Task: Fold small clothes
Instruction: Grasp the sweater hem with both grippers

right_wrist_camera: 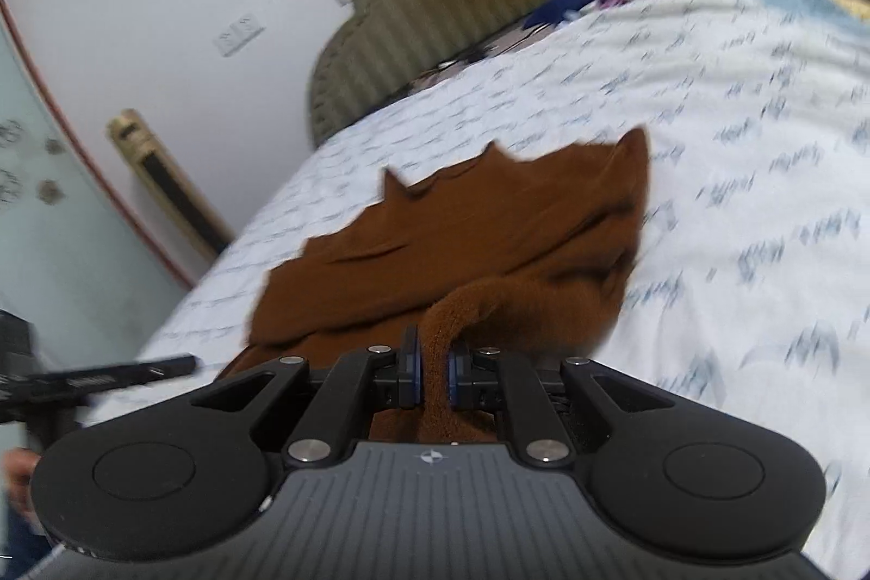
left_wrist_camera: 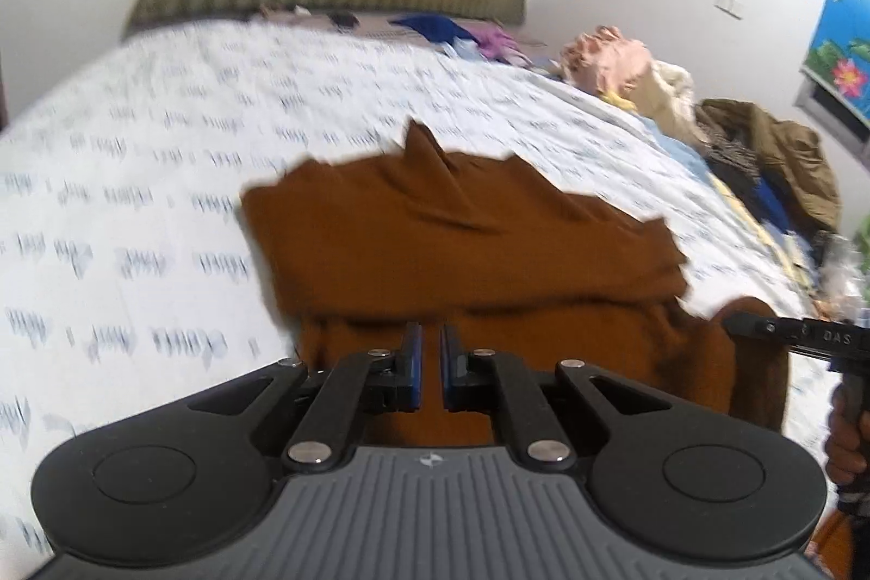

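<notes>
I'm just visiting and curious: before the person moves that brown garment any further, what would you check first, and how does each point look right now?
1. Right gripper has cloth between its jaws: ok, a thick fold of the brown garment passes between them.
2. Left gripper has cloth too: cannot tell; its jaws stand nearly closed over the garment, with a narrow gap showing.
3. Garment lies apart from the clothes pile: ok.
4. Bedsheet offers free room beside the garment: ok.
5. Garment lies smooth: not ok, creases and raised peaks show along its far edge.
6. Picture sharp enough to judge edges: not ok, both views are blurred.
</notes>
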Motion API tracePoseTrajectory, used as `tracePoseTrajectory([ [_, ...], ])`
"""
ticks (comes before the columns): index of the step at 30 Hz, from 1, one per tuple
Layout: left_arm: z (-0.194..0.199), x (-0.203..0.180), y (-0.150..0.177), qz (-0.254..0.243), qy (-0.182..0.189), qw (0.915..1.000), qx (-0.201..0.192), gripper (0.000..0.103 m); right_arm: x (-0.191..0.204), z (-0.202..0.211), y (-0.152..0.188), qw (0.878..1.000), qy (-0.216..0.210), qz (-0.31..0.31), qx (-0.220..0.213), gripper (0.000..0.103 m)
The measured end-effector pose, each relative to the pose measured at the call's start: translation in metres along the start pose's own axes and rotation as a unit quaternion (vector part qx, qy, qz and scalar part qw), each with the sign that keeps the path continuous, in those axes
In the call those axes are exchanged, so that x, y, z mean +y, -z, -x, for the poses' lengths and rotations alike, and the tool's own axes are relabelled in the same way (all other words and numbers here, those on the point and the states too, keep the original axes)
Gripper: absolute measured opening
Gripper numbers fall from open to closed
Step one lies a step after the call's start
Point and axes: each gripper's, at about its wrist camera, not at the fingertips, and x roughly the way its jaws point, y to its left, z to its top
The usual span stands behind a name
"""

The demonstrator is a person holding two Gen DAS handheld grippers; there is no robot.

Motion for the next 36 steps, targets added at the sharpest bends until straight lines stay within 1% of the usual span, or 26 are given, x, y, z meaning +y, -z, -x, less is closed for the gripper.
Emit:
tracePoseTrajectory([
  [2,-0.011,0.002,-0.007,-0.005,-0.029,0.9996,-0.003,0.007,-0.003,-0.014,-0.006,1.0,0.028,0.009,-0.002,0.014],
  [4,-0.022,0.004,-0.011,-0.002,-0.037,0.9993,0.006,0.007,-0.008,-0.028,-0.008,0.999,0.051,0.008,-0.001,0.014],
  [5,-0.025,0.007,-0.011,0.01,-0.038,0.9992,0.013,0.007,-0.01,-0.035,-0.009,0.998,0.063,0.007,-0.001,0.014],
  [7,-0.025,0.015,-0.008,0.032,-0.023,0.9989,0.026,0.009,-0.013,-0.047,-0.007,0.996,0.087,0.007,0.003,0.014],
  [8,-0.022,0.021,-0.004,0.038,-0.011,0.9986,0.034,0.01,-0.016,-0.05,-0.005,0.996,0.091,0.002,0.011,0.017],
  [9,-0.02,0.025,0.001,0.04,-0.005,0.9983,0.041,0.012,-0.018,-0.05,-0.002,0.996,0.087,-0.001,0.019,0.017],
  [10,-0.018,0.029,0.007,0.041,-0.004,0.9981,0.046,0.02,-0.018,-0.048,0.002,0.996,0.085,0.001,0.022,0.022],
  [11,-0.016,0.033,0.014,0.041,-0.008,0.9978,0.052,0.028,-0.018,-0.045,0.005,0.996,0.085,0.009,0.026,0.029],
  [13,-0.008,0.04,0.029,0.047,-0.011,0.997,0.06,0.08,-0.019,-0.032,0.011,0.996,0.082,0.023,0.032,0.036],
  [14,-0.002,0.043,0.038,0.052,-0.006,0.9972,0.054,0.086,-0.021,-0.028,0.012,0.996,0.081,0.027,0.037,0.043],
  [15,0.004,0.046,0.046,0.055,0.002,0.9974,0.047,0.086,-0.023,-0.021,0.016,0.995,0.083,0.029,0.042,0.047],
  [17,0.01,0.049,0.06,0.06,0.024,0.9962,0.058,0.086,-0.027,-0.006,0.022,0.995,0.083,0.034,0.052,0.059],
  [20,0.007,0.05,0.075,0.076,0.068,0.9912,0.084,0.086,-0.034,0.012,0.035,0.993,0.079,0.04,0.071,0.06],
  [21,0.005,0.045,0.077,0.067,0.071,0.9915,0.086,0.086,-0.036,0.017,0.04,0.993,0.075,0.042,0.078,0.06],
  [23,0.004,0.031,0.078,0.03,0.067,0.9936,0.085,0.084,-0.034,0.025,0.05,0.992,0.069,0.055,0.088,0.059],
  [24,0.002,0.024,0.078,0.017,0.07,0.9936,0.087,0.064,-0.031,0.027,0.054,0.992,0.068,0.063,0.09,0.055],
  [25,0.001,0.018,0.077,0.009,0.077,0.9927,0.093,0.024,-0.029,0.028,0.056,0.991,0.068,0.069,0.092,0.043],
  [26,-0.005,0.013,0.074,0.006,0.083,0.9906,0.108,0.013,-0.027,0.028,0.058,0.99,0.069,0.072,0.096,0.031],
  [27,-0.007,0.012,0.071,0.01,0.083,0.99,0.114,0.012,-0.026,0.027,0.058,0.99,0.07,0.076,0.097,0.026],
  [28,-0.009,0.01,0.067,0.01,0.079,0.9907,0.111,0.01,-0.024,0.026,0.057,0.99,0.068,0.076,0.096,0.016],
  [30,-0.009,0.005,0.054,-0.005,0.06,0.9942,0.09,0.01,-0.024,0.025,0.053,0.992,0.062,0.065,0.085,0.014],
  [33,-0.008,0.003,0.024,-0.014,0.041,0.9982,0.042,0.009,-0.02,0.022,0.045,0.995,0.063,0.054,0.058,0.013],
  [35,-0.012,0.005,0.003,-0.018,0.026,0.9994,0.01,0.009,-0.021,0.019,0.04,0.997,0.062,0.034,0.037,0.013],
  [36,-0.017,0.007,-0.004,-0.021,0.022,0.9995,0.009,0.01,-0.022,0.016,0.038,0.997,0.065,0.027,0.031,0.013],
])
